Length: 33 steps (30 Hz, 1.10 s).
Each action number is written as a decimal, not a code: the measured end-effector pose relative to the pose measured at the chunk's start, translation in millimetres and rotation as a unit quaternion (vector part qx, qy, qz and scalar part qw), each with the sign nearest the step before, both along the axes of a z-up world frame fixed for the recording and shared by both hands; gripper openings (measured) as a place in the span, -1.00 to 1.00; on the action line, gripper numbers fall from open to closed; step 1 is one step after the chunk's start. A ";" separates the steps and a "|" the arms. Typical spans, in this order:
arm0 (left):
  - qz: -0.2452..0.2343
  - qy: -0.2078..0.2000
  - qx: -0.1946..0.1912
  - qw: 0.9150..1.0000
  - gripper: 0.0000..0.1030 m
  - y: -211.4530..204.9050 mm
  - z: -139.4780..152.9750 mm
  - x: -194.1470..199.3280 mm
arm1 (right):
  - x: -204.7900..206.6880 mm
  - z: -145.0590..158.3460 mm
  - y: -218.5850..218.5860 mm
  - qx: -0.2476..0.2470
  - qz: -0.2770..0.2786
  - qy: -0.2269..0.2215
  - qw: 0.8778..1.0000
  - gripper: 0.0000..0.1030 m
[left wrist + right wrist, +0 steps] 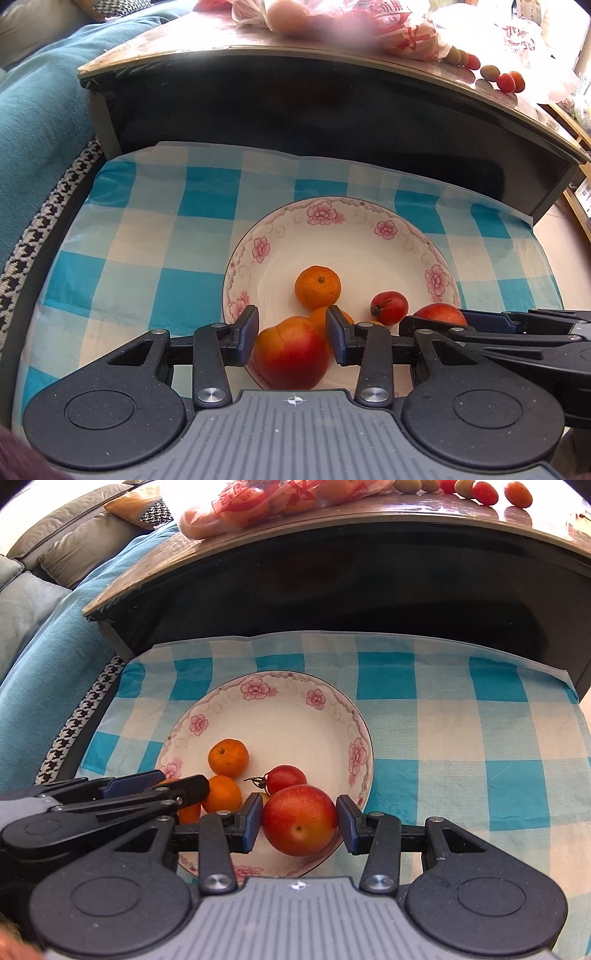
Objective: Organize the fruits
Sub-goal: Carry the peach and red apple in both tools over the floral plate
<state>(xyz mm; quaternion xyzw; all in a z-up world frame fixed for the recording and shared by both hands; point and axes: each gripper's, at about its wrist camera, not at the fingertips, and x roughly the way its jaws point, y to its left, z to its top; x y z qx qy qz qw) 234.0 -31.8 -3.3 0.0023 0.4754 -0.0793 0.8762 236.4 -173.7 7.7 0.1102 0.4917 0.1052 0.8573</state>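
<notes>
— Left claw (291, 334) grips a peach (291, 354) at the plate's (332, 218) near rim?
— Yes. Right claw (299, 818) clamps a red apple (299, 819) beside it; two tangerines (228, 757) and a tomato (285, 778) lie between, mid-plate.

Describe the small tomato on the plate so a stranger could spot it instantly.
Start at the flowered plate on the blue-checked cloth. Among the fruit at its near side, the tomato lies just beyond the big red-orange fruit. It alone is small, glossy red, with a dark stem.
</notes>
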 end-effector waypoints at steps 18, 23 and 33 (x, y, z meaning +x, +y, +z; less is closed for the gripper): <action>0.009 -0.009 -0.007 1.000 -0.03 0.2 1.5 4.6 | 2.7 4.7 -2.0 0.005 -0.013 -0.021 1.000 -0.12; 0.007 -0.015 -0.003 1.000 -0.01 -1.0 5.1 2.8 | 0.7 8.9 -3.7 0.006 -0.018 -0.028 0.999 -0.12; 0.008 -0.026 -0.004 1.000 0.09 0.2 15.5 -4.1 | -6.2 20.1 -6.2 0.010 -0.020 -0.037 0.999 -0.12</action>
